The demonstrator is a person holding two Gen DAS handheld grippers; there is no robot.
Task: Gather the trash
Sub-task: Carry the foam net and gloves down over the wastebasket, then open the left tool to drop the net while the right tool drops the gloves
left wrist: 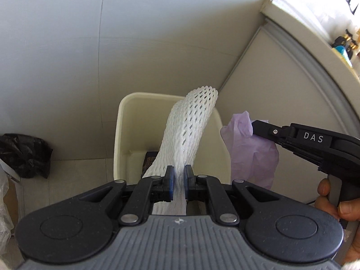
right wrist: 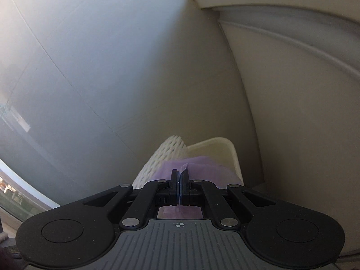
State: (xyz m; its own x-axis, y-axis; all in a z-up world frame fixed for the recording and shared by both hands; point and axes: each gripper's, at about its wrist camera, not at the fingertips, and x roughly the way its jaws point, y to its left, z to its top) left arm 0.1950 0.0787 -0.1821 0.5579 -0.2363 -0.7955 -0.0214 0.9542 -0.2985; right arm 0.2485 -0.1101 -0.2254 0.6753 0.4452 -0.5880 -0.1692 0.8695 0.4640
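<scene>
Foam net overhangs open bin

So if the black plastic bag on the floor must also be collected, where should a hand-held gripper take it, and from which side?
Probably at a raised crumple on top of the black plastic bag, coming from above. It sits slumped on the floor beside the cream bin, so its folds stand up while its sides look loose and offer no firm edge. Both grippers are full now: the left hand-held gripper holds the foam net.

Light: my left view is evenly bright, with glare at the upper right.
Right view: dimmer, hazy, soft.
Edges: fisheye-bent, corners black.
</scene>
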